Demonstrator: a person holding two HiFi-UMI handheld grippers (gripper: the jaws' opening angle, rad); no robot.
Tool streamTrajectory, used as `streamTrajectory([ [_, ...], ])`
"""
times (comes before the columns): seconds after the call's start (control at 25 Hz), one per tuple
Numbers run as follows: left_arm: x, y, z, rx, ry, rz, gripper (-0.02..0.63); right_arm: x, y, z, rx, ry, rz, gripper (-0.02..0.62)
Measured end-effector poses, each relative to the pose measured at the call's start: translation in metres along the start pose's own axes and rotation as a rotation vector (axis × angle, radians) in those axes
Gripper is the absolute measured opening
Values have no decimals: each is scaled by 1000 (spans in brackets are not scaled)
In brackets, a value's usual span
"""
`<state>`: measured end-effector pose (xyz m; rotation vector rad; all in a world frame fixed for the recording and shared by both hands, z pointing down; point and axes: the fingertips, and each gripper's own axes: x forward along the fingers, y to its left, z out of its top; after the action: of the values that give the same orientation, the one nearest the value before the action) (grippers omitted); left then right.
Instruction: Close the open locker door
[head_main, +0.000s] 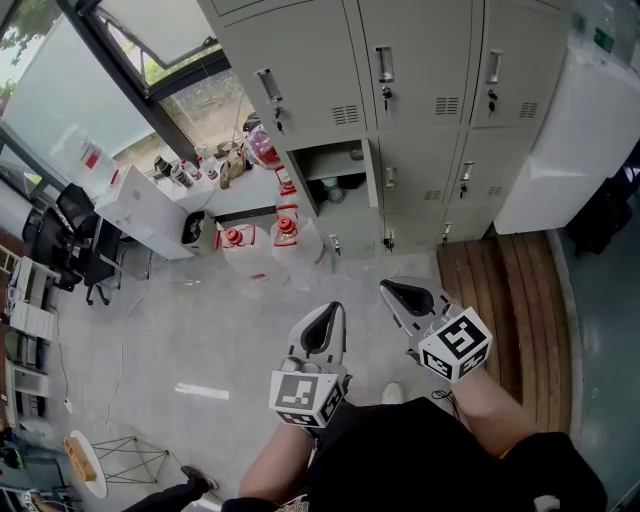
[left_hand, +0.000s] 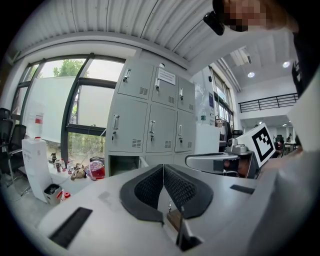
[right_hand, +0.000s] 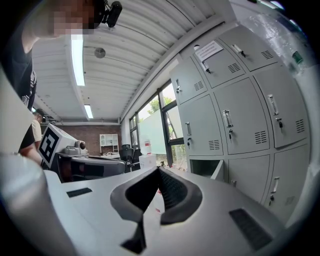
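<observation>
Holding the left tongs (head_main: 328, 314) pressed fully together, ribbed black pads meeting along one seam, nothing caught between. Same with the right tongs (head_main: 394, 291): clamped together and empty. Carrying both side by side, a little apart, above the grey concrete floor (head_main: 200, 330). Aiming both at the bank of pale grey metal lockers (head_main: 420, 60), well short of it. Facing, in the bottom row at the bank's left end, the one open compartment (head_main: 335, 180), with a few small items inside, too small to tell. Finding the grey metal locker door (head_main: 370, 172) swung out into the room from the compartment's right edge, seen nearly edge-on from above and clear of both tongs. Noting on the floor just left of that compartment two clear plastic water jugs with red labels (head_main: 286, 232), and further left a white box-shaped cabinet (head_main: 140, 212). Noting to the right of the tongs a brown slatted wooden platform (head_main: 495, 300) running up to the lockers' base.
</observation>
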<state>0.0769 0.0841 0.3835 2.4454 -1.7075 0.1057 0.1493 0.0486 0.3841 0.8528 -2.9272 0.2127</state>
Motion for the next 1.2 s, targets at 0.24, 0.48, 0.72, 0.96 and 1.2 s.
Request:
streamTrajectory([
  [0.24, 2, -2, -3, 15, 4, -3, 18, 2, -9, 3, 13, -29, -15, 265],
  [0.48, 5, 0, -1, 16, -4, -19, 18, 4, -16, 2, -6, -22, -51, 265],
  [0.72, 11, 11, -1, 12, -11, -41, 18, 11, -22, 5, -23, -30, -97, 265],
  [0.96, 18, 26, 2, 17, -7, -83, 18, 23, -27, 8, -26, -30, -148, 265],
  [1.2, 34, 49, 5, 24, 7, -137, 18, 44, -44, 5, -19, -10, -213, 265],
])
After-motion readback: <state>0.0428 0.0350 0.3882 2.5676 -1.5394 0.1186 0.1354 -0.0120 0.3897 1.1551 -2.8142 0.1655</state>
